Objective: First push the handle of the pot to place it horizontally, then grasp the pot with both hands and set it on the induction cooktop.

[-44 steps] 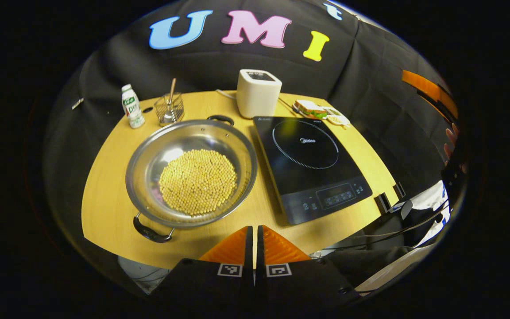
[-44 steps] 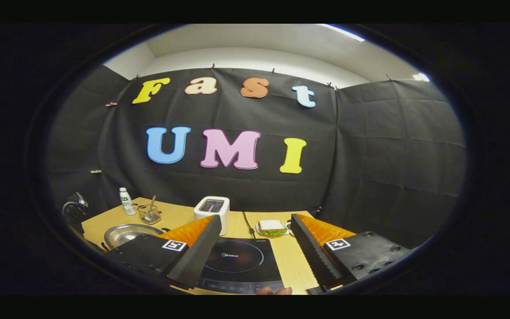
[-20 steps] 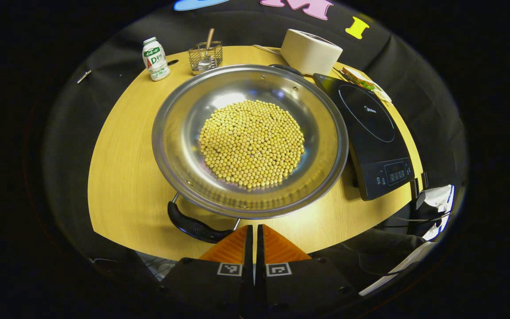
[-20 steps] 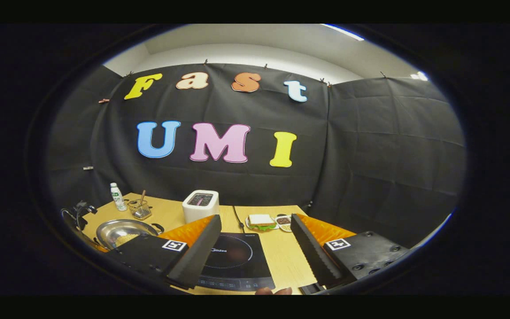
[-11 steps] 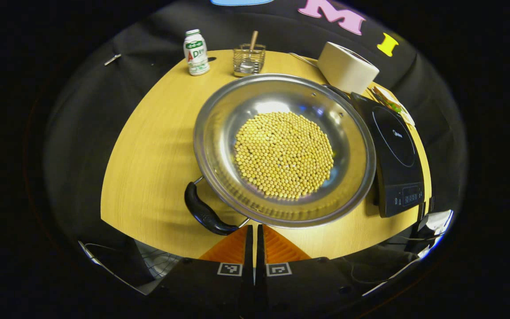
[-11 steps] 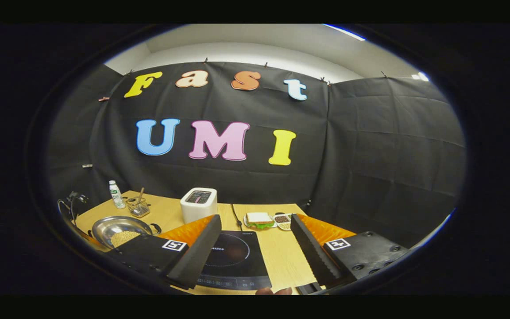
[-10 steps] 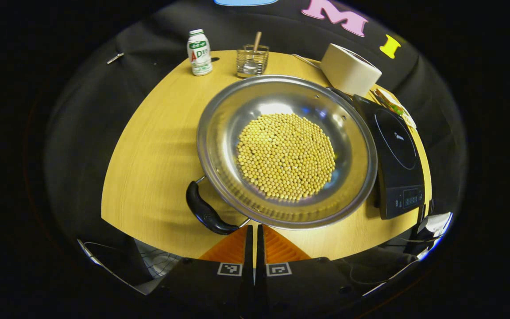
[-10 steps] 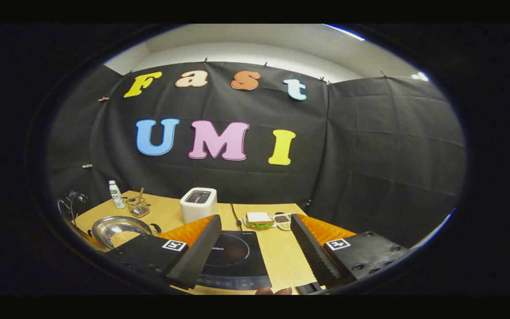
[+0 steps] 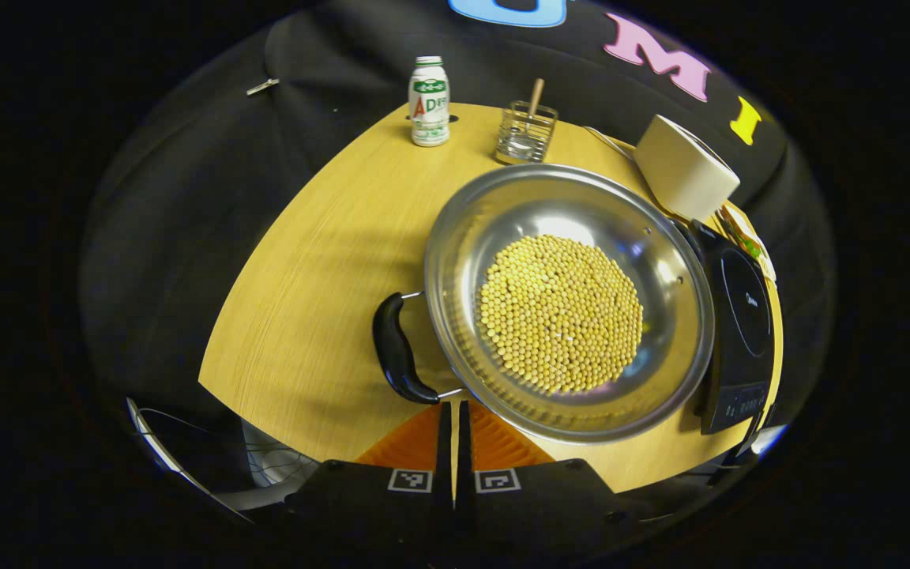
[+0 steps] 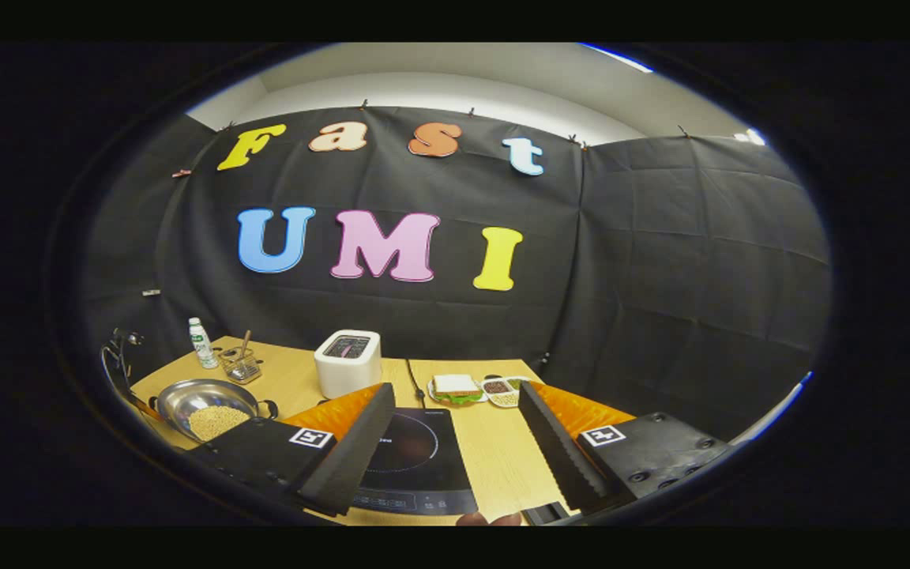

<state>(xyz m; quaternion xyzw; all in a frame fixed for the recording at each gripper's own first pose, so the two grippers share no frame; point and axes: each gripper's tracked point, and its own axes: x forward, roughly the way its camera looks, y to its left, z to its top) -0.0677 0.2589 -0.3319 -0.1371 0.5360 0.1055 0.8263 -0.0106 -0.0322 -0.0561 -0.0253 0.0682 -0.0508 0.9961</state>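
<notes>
The left gripper [image 9: 453, 411], fingers closed together and holding nothing, is pressing its tips at the near end of the pot's black handle [image 9: 396, 360]. The pot [image 9: 568, 299], loaded with beans [image 9: 559, 312], is sitting near the table's [image 9: 321, 261] front edge, just beside the induction cooktop [image 9: 738, 332]. Push low and slowly against the handle; a fast push would likely scatter the load. Open table lies on the handle's side for the swing. The right gripper [image 10: 455, 438] is waiting wide open, empty, over the cooktop's front edge.
</notes>
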